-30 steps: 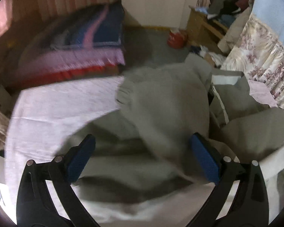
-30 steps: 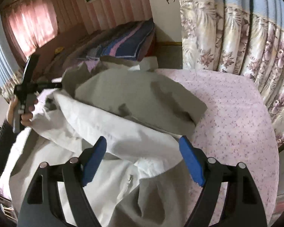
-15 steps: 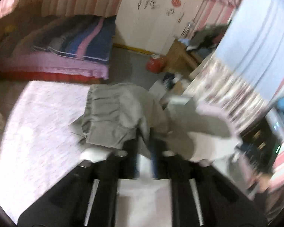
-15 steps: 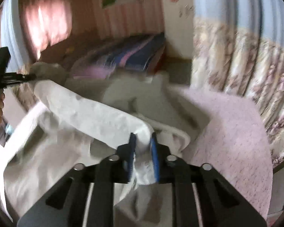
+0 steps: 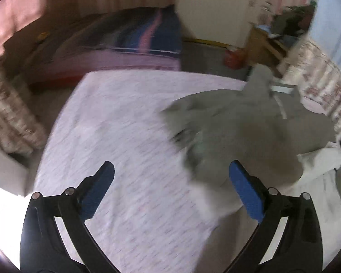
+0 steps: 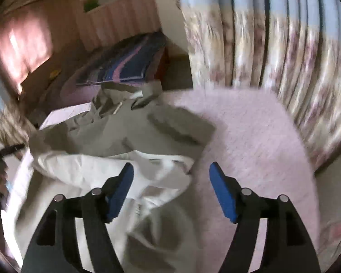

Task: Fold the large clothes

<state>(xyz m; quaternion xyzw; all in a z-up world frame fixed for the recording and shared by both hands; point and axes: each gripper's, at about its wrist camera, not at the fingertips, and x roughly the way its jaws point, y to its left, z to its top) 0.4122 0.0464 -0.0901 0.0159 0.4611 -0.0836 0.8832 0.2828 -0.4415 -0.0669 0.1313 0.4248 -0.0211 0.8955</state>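
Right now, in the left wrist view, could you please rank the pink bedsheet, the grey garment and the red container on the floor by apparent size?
1. pink bedsheet, largest
2. grey garment
3. red container, smallest, though it lies farther away and blurred

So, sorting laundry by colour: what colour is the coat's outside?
Grey-khaki outside, white lining; clearest in the right wrist view.

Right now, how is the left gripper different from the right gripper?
The left gripper has its jaws wider apart than the right gripper. The left hangs mostly over the bare pink bedsheet, the right over the crumpled grey jacket. Both have just been opening, hold nothing, and have blue pads.
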